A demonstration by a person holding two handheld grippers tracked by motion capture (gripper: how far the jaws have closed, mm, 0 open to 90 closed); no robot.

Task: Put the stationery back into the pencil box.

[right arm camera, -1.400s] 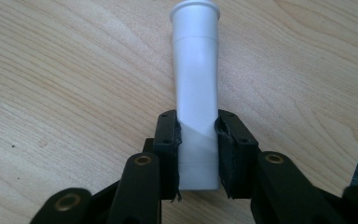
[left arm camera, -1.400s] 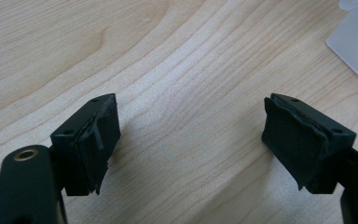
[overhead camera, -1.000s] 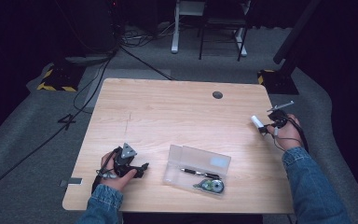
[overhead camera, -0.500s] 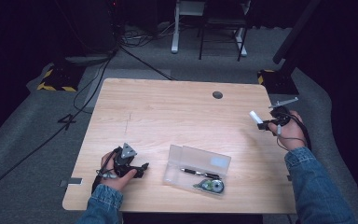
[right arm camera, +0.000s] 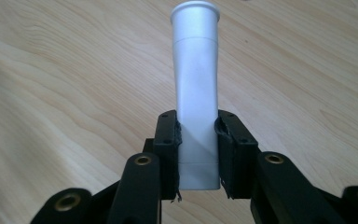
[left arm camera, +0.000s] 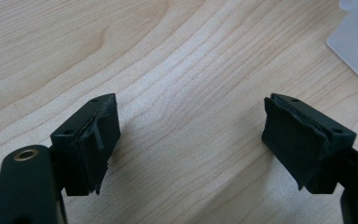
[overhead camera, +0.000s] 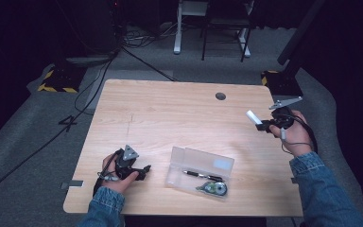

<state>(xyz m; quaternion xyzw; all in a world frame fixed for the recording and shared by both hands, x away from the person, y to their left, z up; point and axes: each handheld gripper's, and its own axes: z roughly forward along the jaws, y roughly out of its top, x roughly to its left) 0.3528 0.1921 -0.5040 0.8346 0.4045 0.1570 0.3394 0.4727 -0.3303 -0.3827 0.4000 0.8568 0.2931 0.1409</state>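
Near the right edge of the table [overhead camera: 170, 109], a white tube [right arm camera: 196, 88] (a glue stick or similar, cap end away from the hand) sits clamped between the pads of the right gripper [right arm camera: 196, 156]. Both pads press flat on opposite sides of its lower body, close to the base, so most of its length sticks out past the jaws. Held low like this, the free end can be aimed into a container. In the high view the white tube [overhead camera: 254, 117] is clear of the wood, pointing left and slightly away from the person, with the right gripper [overhead camera: 264, 125] raised above the surface.

Likely destination, as a judgement: the clear plastic pencil case [overhead camera: 199, 171], lying open near the front edge, lid flat. A dark pen [overhead camera: 201, 176] and a correction tape dispenser [overhead camera: 213, 188] already lie in its tray, with room beside them.

Left gripper [left arm camera: 186, 140] rests low over bare wood, jaws wide apart, nothing between them; a corner of the case shows at the upper right of its view. In the high view the left gripper [overhead camera: 142, 171] sits just left of the case, plausibly placed to steady it.

Round grommet hole [overhead camera: 220, 96] at the far side, not involved.
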